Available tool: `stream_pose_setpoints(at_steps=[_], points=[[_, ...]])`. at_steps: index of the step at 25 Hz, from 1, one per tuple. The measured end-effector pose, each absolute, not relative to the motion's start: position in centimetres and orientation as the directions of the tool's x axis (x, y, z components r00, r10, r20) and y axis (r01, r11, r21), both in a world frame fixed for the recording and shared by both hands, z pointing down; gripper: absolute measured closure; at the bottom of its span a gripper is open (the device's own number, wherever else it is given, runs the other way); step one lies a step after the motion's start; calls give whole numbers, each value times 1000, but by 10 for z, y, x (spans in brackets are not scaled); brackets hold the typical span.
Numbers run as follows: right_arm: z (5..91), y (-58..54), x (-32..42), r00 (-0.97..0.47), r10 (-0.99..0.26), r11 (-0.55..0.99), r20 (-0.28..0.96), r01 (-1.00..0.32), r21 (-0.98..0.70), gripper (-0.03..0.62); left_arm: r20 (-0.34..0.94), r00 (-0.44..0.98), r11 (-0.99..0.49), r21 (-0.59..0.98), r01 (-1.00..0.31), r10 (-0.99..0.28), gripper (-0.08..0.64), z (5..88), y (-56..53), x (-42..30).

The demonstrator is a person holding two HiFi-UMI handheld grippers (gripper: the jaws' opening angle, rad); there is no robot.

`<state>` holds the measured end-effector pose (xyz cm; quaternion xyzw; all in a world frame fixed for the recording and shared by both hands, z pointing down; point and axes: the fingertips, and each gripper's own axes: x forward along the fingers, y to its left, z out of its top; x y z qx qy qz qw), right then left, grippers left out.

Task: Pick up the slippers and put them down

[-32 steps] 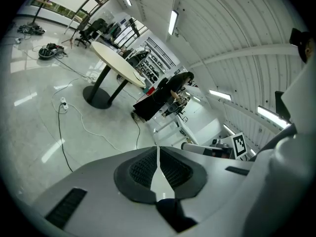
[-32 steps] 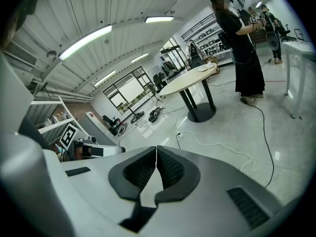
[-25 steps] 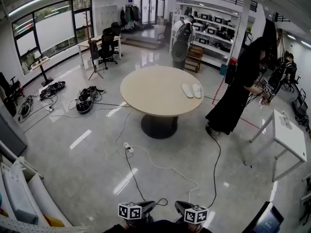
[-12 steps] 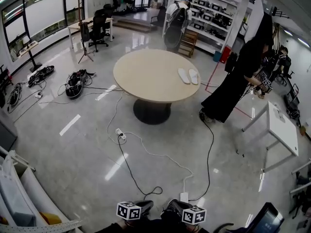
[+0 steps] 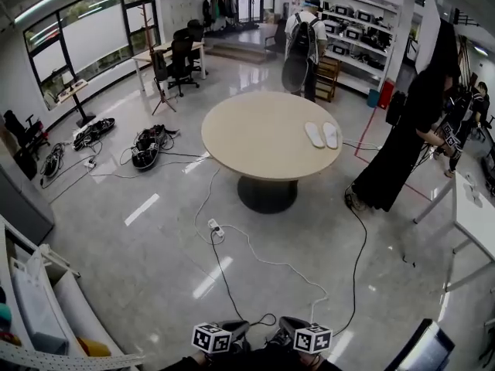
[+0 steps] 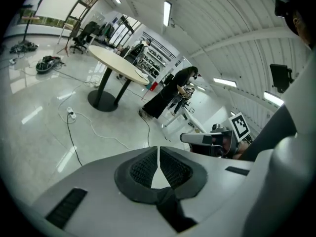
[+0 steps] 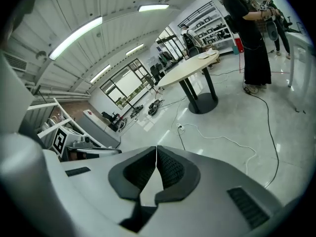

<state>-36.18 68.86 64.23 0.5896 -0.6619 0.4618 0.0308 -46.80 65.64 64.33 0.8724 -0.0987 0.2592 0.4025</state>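
The left gripper [image 6: 158,156] and right gripper [image 7: 156,158] are both holding their jaws pressed together, with nothing between them. The pair of white slippers [image 5: 322,134] is lying side by side on the round table [image 5: 251,141], well ahead of both sets of jaws (near the table's right edge).

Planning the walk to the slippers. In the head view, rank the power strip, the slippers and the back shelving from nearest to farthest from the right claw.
From the right claw:
1. The power strip, on the floor, ahead left.
2. The slippers, on the round table's right side.
3. The shelving, against the back wall.
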Motion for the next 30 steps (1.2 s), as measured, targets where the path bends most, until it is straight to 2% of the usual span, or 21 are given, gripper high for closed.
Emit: stream_pose_setpoints(at_steps=[9, 21, 30], points=[[637, 665, -283, -357, -777, -65, 518, -773, -631, 575, 587, 807, -633, 601, -488, -65, 535, 626, 632, -388], [657, 688, -192, -309, -780, -163, 544, -740, -653, 575, 610, 792, -644, 607, -466, 1, 535, 625, 635, -296], [662, 671, -168, -255, -777, -229, 575, -737, -636, 575, 597, 799, -657, 630, -414, 70, 535, 632, 604, -261]])
